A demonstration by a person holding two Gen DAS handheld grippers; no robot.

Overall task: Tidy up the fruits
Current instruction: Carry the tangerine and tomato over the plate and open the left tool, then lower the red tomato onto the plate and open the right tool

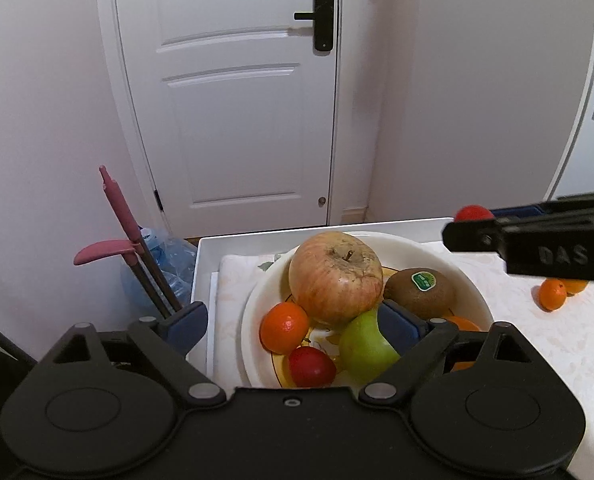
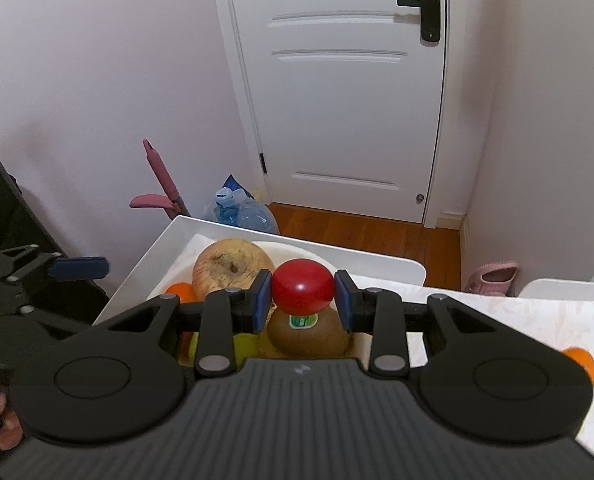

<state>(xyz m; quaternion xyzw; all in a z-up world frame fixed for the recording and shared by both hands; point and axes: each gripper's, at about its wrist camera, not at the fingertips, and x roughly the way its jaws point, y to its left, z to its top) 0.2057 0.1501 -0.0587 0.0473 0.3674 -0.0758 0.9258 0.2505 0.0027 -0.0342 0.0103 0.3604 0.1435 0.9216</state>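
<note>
Clamped between the blue pads (image 2: 261, 300) of the right gripper (image 2: 303, 300) is a small red fruit (image 2: 303, 290), smooth and round, held in the air above the white bowl (image 1: 437, 252). Both pads press on its sides. Directly under it in the right wrist view sits the kiwi (image 2: 309, 338) with its green sticker facing up.

Relative to the bowl, the left gripper (image 1: 293, 322) hovers at the near rim with its jaws spread wide and nothing between them; its right pad (image 1: 397, 326) lies against or just in front of the green apple (image 1: 363, 346), though the angle does not settle which. Inside the bowl a large red-yellow apple (image 1: 335, 276) takes the middle, the kiwi lies to its right, a mandarin (image 1: 285, 326) to its near left, and a second red fruit (image 1: 311, 366) rests at the near edge beside the green apple. Another orange fruit (image 1: 463, 324) shows partly behind the left gripper's linkage.

Outside the bowl, to its right on the patterned cloth (image 1: 537, 340), lie two more mandarins (image 1: 553, 294), touching each other and well apart from the bowl.
</note>
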